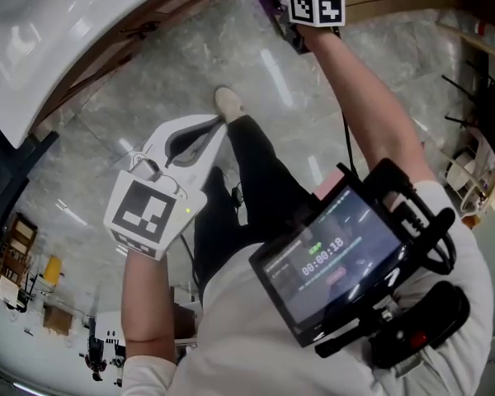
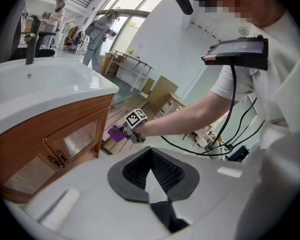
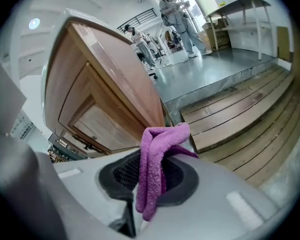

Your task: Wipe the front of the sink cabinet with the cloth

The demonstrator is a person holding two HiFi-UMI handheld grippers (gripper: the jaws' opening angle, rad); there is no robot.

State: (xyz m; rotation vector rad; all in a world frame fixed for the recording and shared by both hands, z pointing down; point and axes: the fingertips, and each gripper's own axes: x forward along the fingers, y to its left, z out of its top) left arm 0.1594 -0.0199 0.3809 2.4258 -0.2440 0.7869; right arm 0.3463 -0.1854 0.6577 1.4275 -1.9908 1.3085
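Purple terry cloth [image 3: 157,159] hung folded between the jaws of the right gripper [image 3: 150,176], which were clamped on it, a loose tail drooping over the pads. It was held low beside the outer corner of the wooden sink cabinet [image 3: 105,89]; whether the cloth touched the wood could not be told. The panelled doors on the cabinet front [image 2: 65,144] lay off to one side of the cloth, so the wipe of the front looked barely begun.

To do the stroke well, the cloth's bunched top should probably be brought round onto the door face and pressed flat, so fabric rather than hard jaws meets the wood. Long overlapping passes along the grain would suit. The small dark handles [image 2: 55,159] could snag the hanging tail, so easing round them seemed wise.

The left gripper [image 2: 151,156] was held back above the pale marble floor [image 1: 165,73], well apart from the cabinet, its jaws closed on nothing. Above the cabinet sat the white basin [image 2: 45,84] with its dark faucet [image 2: 32,39].
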